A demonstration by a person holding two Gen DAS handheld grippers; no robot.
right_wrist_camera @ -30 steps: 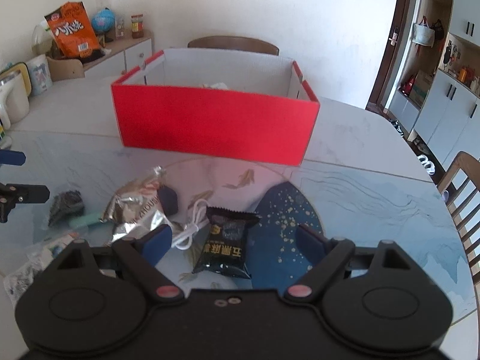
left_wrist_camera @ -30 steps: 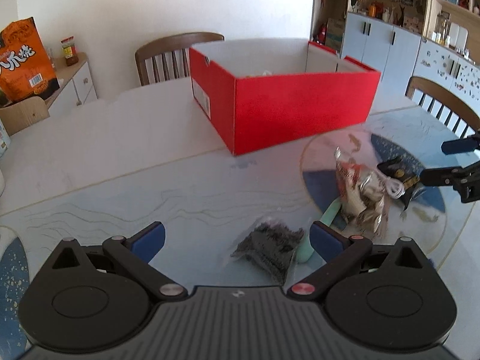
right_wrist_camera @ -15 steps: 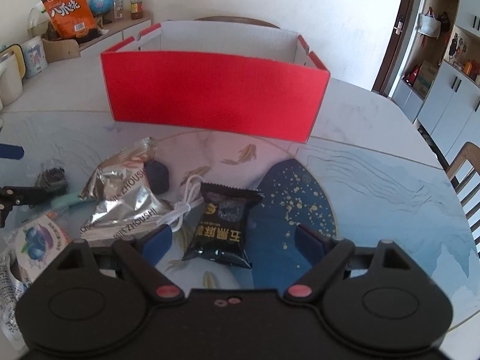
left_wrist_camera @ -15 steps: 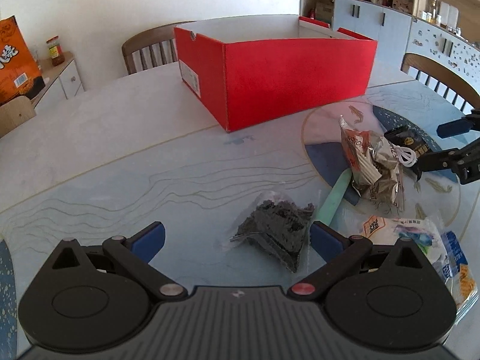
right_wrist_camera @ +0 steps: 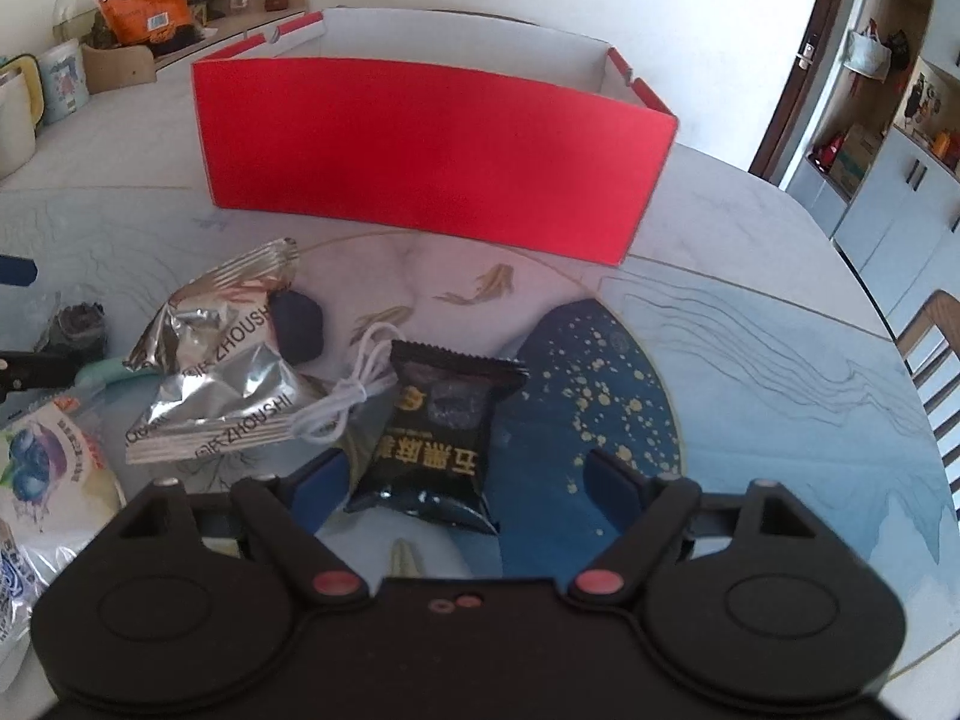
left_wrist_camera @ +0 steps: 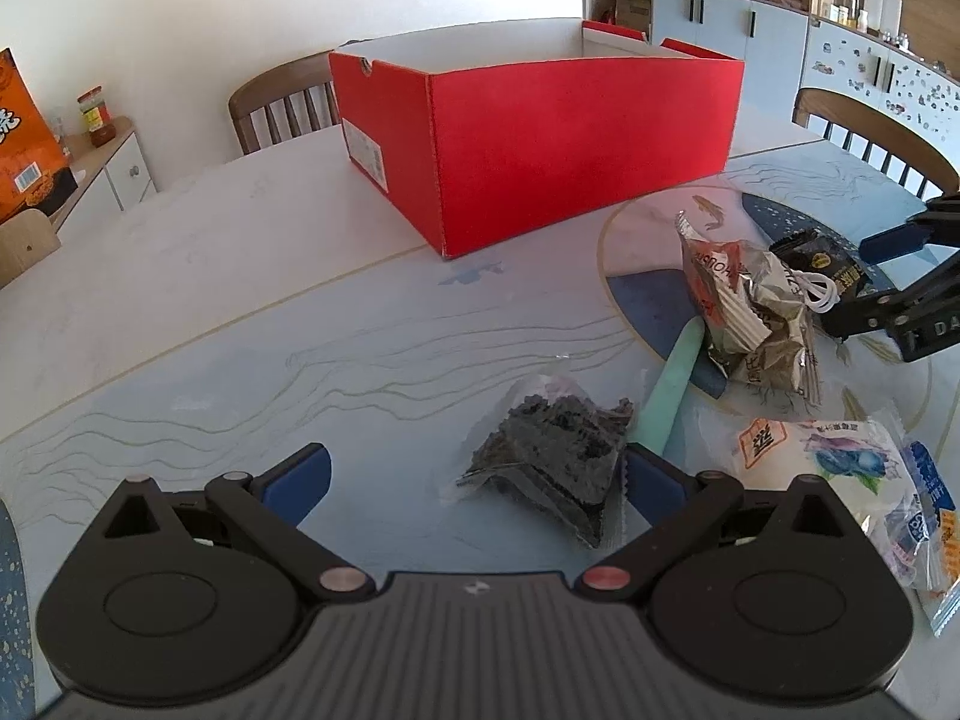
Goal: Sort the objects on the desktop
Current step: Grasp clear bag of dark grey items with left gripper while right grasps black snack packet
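Both my tongs have come down lower, so my closing right gripper (right_wrist_camera: 465, 480) now sits around the black snack packet (right_wrist_camera: 441, 438), not squeezing it yet, while my left gripper (left_wrist_camera: 474, 477) stays wide apart by the dark crumbly bag (left_wrist_camera: 546, 468)

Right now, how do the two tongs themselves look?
Both look alike. The left tongs and right tongs have a matte black body with two round discs, black link arms, and blue pads on the fingers. Each has two small round pivot caps, silver and red on the left, both red on the right.
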